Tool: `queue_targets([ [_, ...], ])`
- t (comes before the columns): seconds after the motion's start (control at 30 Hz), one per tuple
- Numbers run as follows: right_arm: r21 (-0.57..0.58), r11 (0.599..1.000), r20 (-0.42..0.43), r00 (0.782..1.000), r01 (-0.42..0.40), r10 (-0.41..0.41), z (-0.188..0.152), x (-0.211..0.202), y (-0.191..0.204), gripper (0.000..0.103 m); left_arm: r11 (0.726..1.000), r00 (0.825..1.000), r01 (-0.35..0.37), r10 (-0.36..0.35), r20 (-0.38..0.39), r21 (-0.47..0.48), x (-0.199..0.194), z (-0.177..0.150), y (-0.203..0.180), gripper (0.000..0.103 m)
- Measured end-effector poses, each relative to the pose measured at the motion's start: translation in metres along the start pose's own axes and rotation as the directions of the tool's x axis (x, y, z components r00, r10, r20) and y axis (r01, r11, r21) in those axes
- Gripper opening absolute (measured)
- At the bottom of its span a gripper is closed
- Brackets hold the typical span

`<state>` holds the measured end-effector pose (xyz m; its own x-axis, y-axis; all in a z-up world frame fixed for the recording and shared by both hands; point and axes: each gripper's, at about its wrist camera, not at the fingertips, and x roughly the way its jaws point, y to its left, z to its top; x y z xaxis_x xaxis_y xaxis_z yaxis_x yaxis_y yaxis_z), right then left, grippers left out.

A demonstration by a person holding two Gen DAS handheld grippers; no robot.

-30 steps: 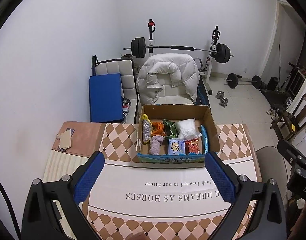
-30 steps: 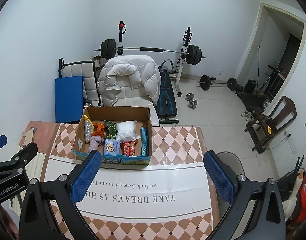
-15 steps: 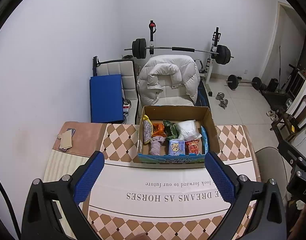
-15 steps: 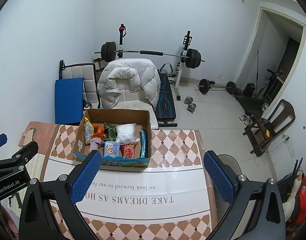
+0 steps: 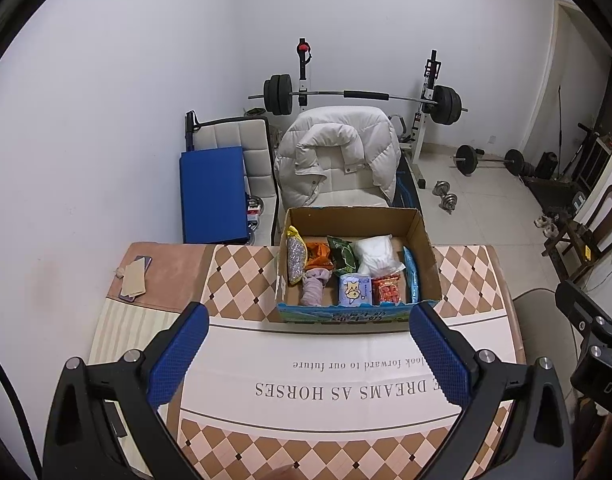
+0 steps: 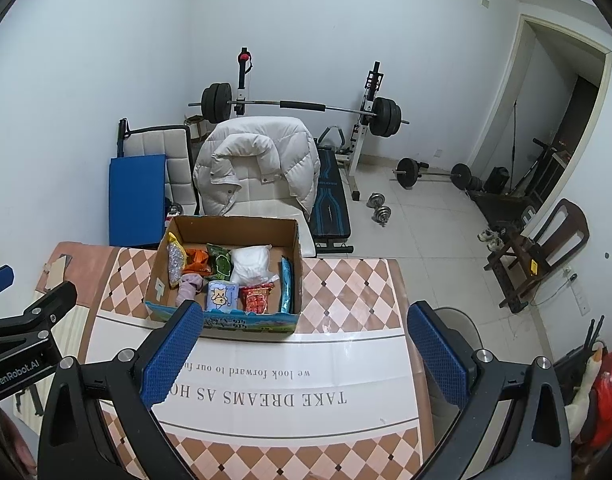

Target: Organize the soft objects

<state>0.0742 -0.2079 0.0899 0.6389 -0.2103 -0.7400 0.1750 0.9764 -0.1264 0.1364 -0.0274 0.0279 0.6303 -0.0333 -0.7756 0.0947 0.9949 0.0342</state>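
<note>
A cardboard box (image 5: 426,248) stands at the far side of the table; it also shows in the right wrist view (image 6: 234,230). Inside lie several soft packs: a white bag (image 5: 376,254), a green pack (image 5: 343,254), an orange pack (image 5: 317,251), a silver pouch (image 5: 295,258), a pink cloth roll (image 5: 315,286), a tissue pack (image 5: 355,289), a red pack (image 5: 387,289) and a blue pack (image 5: 411,278). My left gripper (image 5: 306,360) is open and empty, high above the table's near side. My right gripper (image 6: 304,356) is open and empty, to the right of it.
The table has a checked cloth with printed text (image 5: 342,388). A phone and card (image 5: 133,278) lie at its far left. Behind the table stand a chair with a white jacket (image 5: 338,160), a blue mat (image 5: 212,192), a barbell rack (image 5: 362,96) and dumbbells (image 5: 446,196).
Both views have drifted back and up a little from the box. Nothing was grasped or released.
</note>
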Motion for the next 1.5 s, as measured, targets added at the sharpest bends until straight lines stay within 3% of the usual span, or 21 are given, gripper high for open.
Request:
queue_targets([
  [1.5,-0.004,1.0,0.007,1.0,-0.001,0.001,-0.0019,-0.0041,-0.004,0.103,1.0,1.0,0.002,-0.003,0.009,0.01,-0.002,0.002,0.0013,0.103],
])
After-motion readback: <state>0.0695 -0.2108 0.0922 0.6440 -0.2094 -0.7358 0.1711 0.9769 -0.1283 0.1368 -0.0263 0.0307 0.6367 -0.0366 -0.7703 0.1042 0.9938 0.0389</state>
